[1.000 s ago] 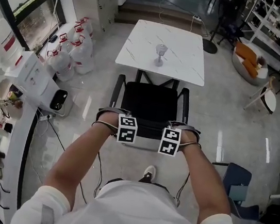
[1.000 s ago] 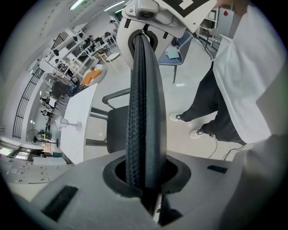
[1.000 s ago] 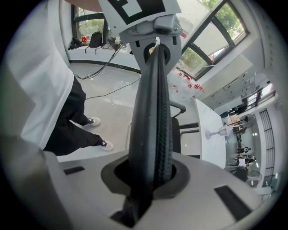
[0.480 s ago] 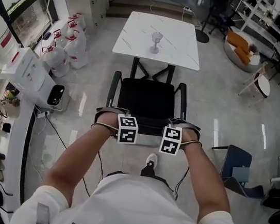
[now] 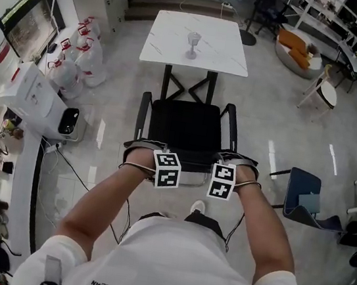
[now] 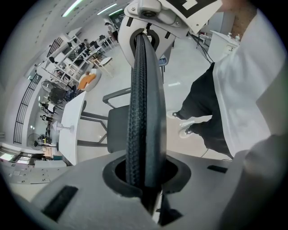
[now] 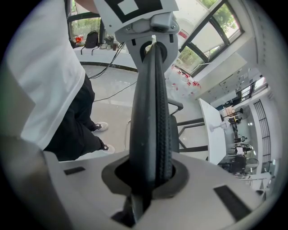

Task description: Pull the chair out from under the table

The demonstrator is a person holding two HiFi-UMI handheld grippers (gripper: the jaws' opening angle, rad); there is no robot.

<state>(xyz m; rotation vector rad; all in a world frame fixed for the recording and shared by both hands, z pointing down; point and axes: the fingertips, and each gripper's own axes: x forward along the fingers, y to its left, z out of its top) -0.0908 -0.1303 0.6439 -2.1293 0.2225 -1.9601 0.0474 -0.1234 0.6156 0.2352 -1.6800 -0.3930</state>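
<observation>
currently, the floor (image 5: 277,147) is open around the work area, and the white surface (image 5: 221,55) stands at its far end. the crossed legs of the surface show in full between it and the chair (image 5: 186,125). the chair's black seat and both armrests lie wholly on your side of the surface edge, apart from it. judge the main pull as done, or nearly so. by judgement, what is left is only any further clearance you want, and then the release.

check the left gripper (image 5: 166,170) and the right gripper (image 5: 222,180). both sit side by side at the rear edge of the chair back, just in front of your body. the left gripper view shows its jaws pressed flat together, with nothing between them. the right gripper view shows the same for the right gripper. whether either gripper bears on the chair back cannot be told from these views.

note the glass (image 5: 192,43), upright near the middle of the surface.
</observation>
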